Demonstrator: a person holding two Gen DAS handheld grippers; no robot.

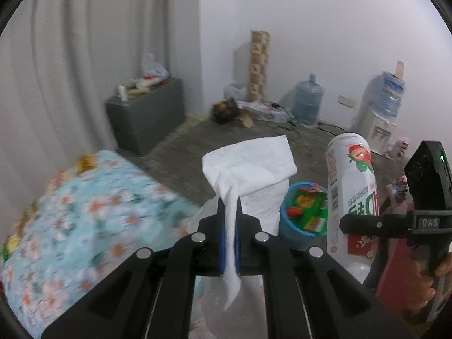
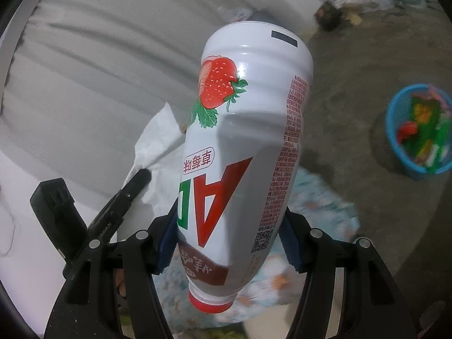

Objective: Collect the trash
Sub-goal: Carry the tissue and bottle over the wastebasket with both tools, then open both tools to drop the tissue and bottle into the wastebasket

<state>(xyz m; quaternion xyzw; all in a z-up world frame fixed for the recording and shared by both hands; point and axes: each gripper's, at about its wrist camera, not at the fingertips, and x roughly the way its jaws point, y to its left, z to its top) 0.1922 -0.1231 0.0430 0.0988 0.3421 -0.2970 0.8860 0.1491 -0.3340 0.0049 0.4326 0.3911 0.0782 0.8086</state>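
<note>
While the left claw [image 1: 230, 212] is clenched on a white tissue [image 1: 248, 166], the right claw [image 2: 226, 243] grips a white strawberry-drink bottle [image 2: 243, 141] upside down, red cap lowest. Beyond both, a blue bin [image 1: 293, 233] of colourful wrappers sits on the floor [image 1: 180, 158], beside a floral cloth [image 1: 84, 220].

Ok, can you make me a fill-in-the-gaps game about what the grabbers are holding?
1. The left gripper pinches a white paper ____.
2. The white plastic bottle in the right gripper shows a red ____.
3. Its red cap points ____.
4. The round plastic trash basin on the floor is ____.

Missing words: tissue; strawberry; down; blue
</note>
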